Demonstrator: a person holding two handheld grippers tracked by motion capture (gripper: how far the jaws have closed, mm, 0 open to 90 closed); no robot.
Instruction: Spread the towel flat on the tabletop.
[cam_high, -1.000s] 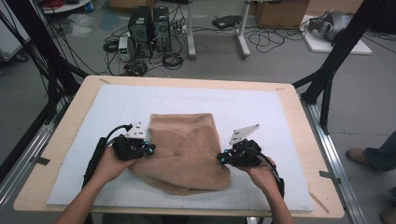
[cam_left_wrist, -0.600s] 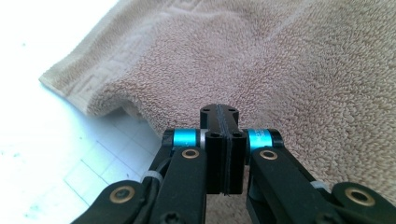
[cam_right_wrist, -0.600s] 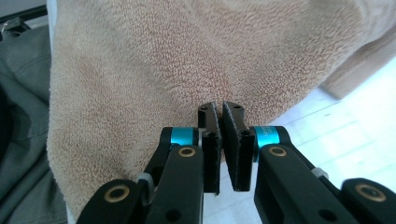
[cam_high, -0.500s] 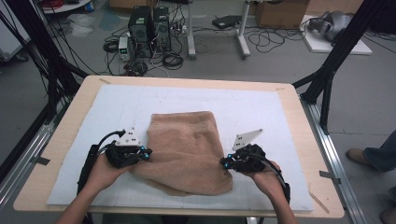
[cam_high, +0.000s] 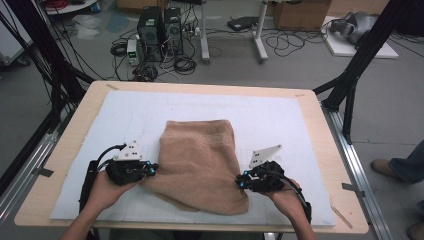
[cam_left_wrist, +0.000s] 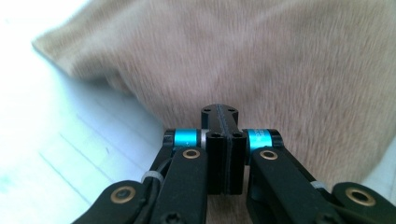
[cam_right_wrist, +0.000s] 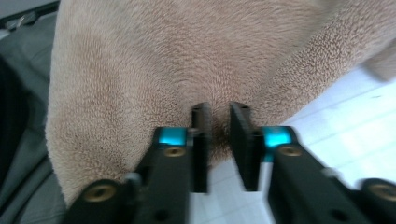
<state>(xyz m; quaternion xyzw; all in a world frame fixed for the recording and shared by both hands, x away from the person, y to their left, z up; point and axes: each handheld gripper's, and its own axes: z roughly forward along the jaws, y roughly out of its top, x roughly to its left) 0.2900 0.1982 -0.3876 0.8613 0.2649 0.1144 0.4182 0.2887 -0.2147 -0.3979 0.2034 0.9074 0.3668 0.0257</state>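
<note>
Left gripper: jaws pressed fully together at the near-left edge of the tan towel; whether any fabric is pinched between them cannot be told. Right gripper: jaws have just been opening and now stand slightly apart, with the towel's edge in the gap and the pads no longer pressing on it. The towel lies rumpled and partly folded at the middle of the white mat. The mat covers the wooden table. Cables and computer cases stand on the floor beyond.
</note>
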